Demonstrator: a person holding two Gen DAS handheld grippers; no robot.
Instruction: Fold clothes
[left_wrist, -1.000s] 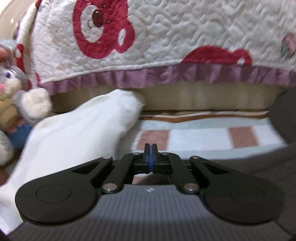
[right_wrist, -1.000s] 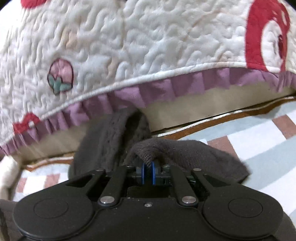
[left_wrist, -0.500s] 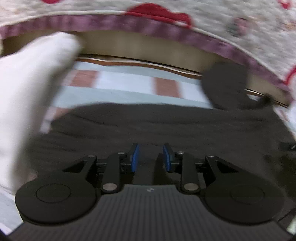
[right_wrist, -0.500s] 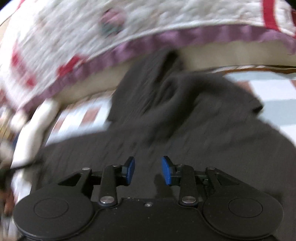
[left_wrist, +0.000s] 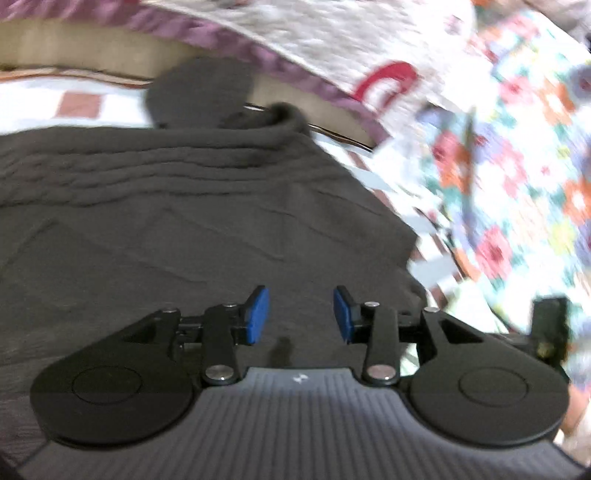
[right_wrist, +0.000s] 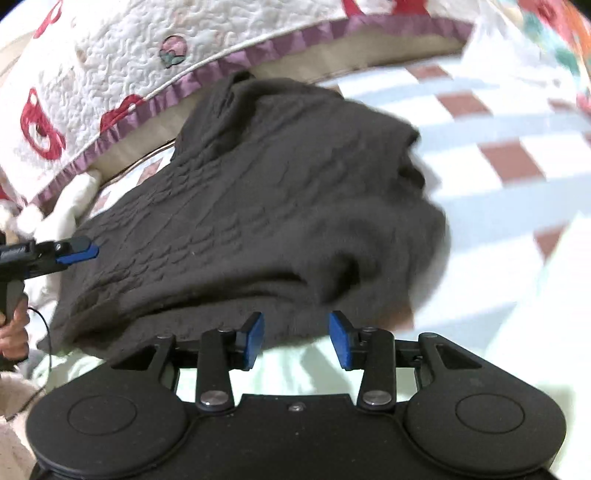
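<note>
A dark grey knit sweater lies on the checked bed sheet, folded over on itself with a bunched edge on the right. My left gripper hovers over its flat near part. Its jaws are opening, and nothing is pinched between the blue pads. My right gripper sits at the sweater's near edge, also opening, with only the cloth's edge behind the gap and no grip on it. In the right wrist view the left gripper shows at the far left, held by a hand.
A white quilt with red figures and a purple frill hangs over the far side of the bed. A white garment lies to the left of the sweater. Flowered fabric is piled on the right.
Both grippers went from shut to open; the right one let go of the sweater's edge. Both pulled back towards the near side, and the left view swung right. The sweater now lies folded over.
</note>
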